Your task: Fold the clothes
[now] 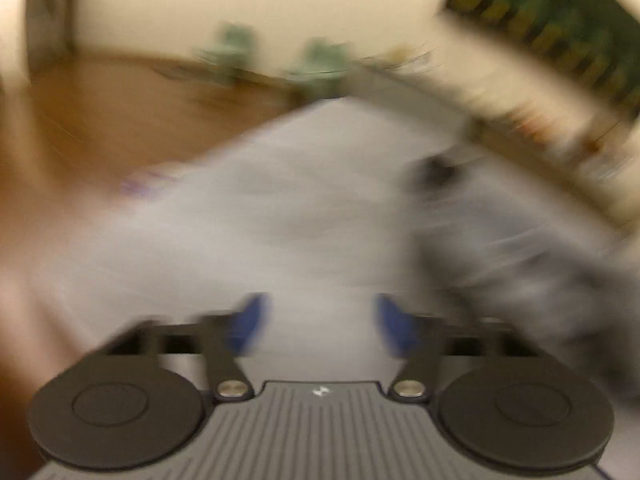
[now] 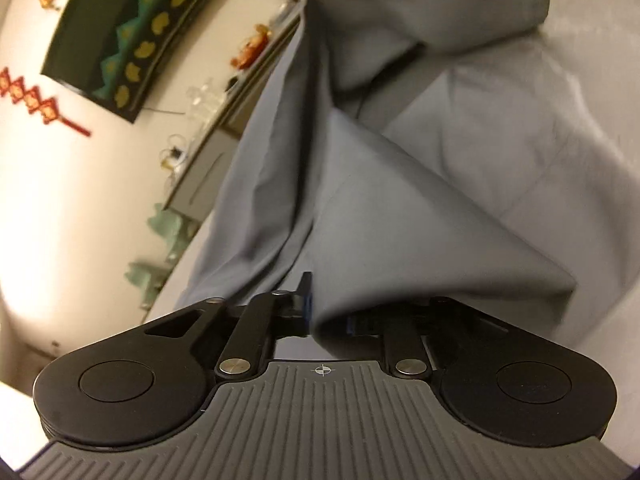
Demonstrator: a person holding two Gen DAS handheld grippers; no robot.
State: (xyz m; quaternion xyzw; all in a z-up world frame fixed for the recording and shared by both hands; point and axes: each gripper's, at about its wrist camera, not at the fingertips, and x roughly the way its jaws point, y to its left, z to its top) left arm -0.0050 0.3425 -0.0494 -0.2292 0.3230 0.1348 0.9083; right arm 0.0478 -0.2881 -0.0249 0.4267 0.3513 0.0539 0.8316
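My right gripper has its fingers clamped on a fold of the grey garment, which trails ahead across the pale surface; my left gripper, fingers apart, hovers left of the cloth.

Your left gripper shows blue finger pads (blurred), black linkages, silver pivot screws; your right gripper shares the ribbed grey body, crosshair mark.

Grey garment hangs draped and creased over pale surface.
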